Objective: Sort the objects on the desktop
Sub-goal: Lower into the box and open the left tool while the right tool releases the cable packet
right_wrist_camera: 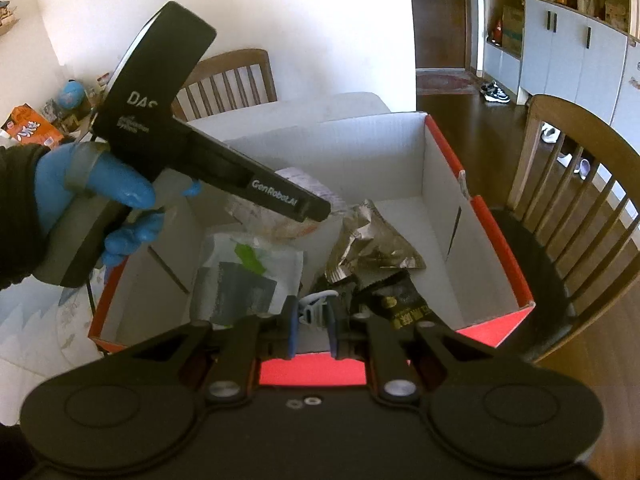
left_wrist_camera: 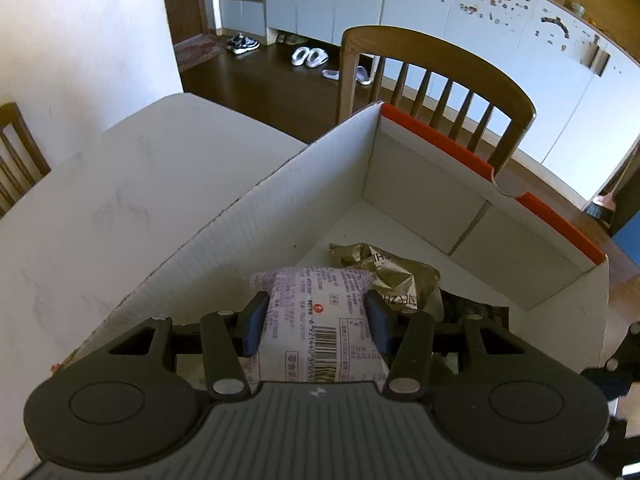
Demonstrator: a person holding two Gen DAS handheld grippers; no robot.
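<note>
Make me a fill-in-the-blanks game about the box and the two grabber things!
1. The left gripper holds a white packet printed with a black ____.
2. The cardboard box is white inside and ____ outside.
3. The hand holding the left gripper wears a ____ glove.
4. The right gripper has its jaws closed on a small ____ clip.

Missing words: barcode; red; blue; white
</note>
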